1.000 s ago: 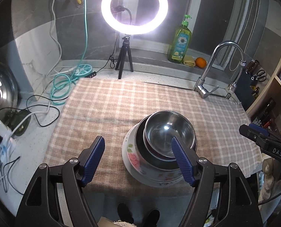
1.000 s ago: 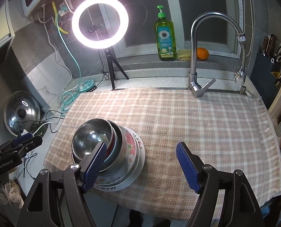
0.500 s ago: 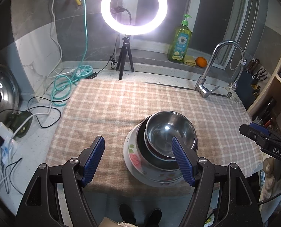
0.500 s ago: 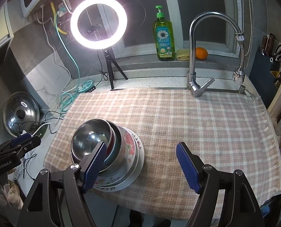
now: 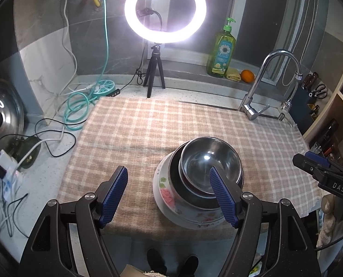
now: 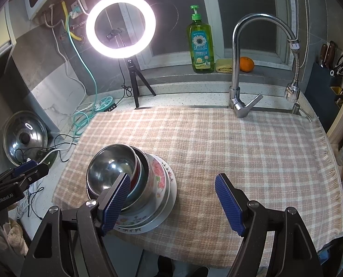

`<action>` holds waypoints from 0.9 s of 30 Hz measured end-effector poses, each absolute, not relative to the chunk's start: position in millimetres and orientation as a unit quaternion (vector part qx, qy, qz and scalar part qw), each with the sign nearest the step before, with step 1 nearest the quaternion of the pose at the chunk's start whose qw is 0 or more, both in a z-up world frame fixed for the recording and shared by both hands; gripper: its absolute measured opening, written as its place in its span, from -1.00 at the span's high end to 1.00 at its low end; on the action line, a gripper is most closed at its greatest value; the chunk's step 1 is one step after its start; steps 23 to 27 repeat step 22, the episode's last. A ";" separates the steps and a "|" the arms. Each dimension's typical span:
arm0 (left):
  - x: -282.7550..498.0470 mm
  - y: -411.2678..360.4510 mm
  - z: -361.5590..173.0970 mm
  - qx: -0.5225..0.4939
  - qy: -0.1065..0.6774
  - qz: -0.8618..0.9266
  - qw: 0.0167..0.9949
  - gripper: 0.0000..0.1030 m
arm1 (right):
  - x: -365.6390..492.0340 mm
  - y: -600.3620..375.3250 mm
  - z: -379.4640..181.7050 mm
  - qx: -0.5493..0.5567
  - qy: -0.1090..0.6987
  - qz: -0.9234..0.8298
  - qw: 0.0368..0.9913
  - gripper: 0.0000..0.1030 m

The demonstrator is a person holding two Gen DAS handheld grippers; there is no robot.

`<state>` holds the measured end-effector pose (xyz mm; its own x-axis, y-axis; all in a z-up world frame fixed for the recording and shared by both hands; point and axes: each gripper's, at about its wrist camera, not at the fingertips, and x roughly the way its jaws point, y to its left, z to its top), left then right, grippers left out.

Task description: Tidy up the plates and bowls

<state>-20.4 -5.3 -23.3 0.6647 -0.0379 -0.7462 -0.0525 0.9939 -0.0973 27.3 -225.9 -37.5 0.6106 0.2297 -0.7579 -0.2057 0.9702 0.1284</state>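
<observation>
A stack of dishes stands near the front edge of the checked cloth [image 5: 148,124]: a steel bowl [image 5: 208,159] on top, nested in darker bowls, a floral bowl [image 5: 169,194] and floral plates [image 5: 194,221] beneath. The stack also shows in the right wrist view, with the steel bowl [image 6: 111,166] and the plates [image 6: 153,219]. My left gripper [image 5: 169,194] is open and empty, above and in front of the stack. My right gripper [image 6: 171,198] is open and empty, to the stack's right and above it.
A ring light on a tripod [image 5: 155,78] stands behind the cloth. A tap [image 6: 238,101], soap bottle [image 6: 200,43] and orange [image 6: 246,64] are at the back. Cables and a green hose [image 5: 76,108] lie left, with a pot lid [image 5: 0,113].
Both grippers have drifted slightly; the stack has not moved and both grippers stay open.
</observation>
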 end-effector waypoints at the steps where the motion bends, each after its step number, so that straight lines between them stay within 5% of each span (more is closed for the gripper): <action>1: -19.6 -4.9 -23.4 -0.056 0.410 0.004 0.910 -0.42 | 27.3 -225.7 -37.8 0.014 0.425 0.122 0.897 -0.41; 27: -14.9 -4.2 -27.4 -0.062 0.411 0.004 0.910 -0.42 | 30.9 -227.1 -44.4 0.016 0.434 0.120 0.893 -0.41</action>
